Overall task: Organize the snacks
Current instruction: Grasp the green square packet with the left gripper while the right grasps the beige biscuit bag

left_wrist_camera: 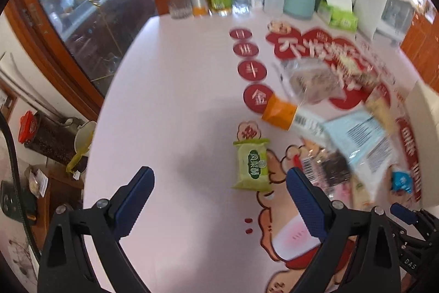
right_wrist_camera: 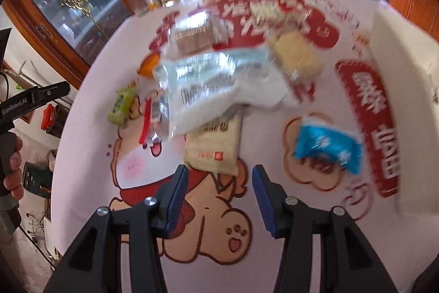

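A heap of snack packets lies on the white printed tablecloth. A small green packet lies just ahead of my left gripper, which is open and empty above the cloth. Behind it sit an orange-ended packet, a clear bag of brown snacks and a pale blue bag. In the right wrist view my right gripper is open and empty, just short of a beige packet. A bright blue packet lies to its right. The pale blue bag tops the pile, beside the green packet.
Jars, bottles, a teal canister and a green tissue box line the table's far edge. A white container wall stands at the right. A hand holding the other gripper's handle shows at the left edge. Wood-framed glass doors stand behind.
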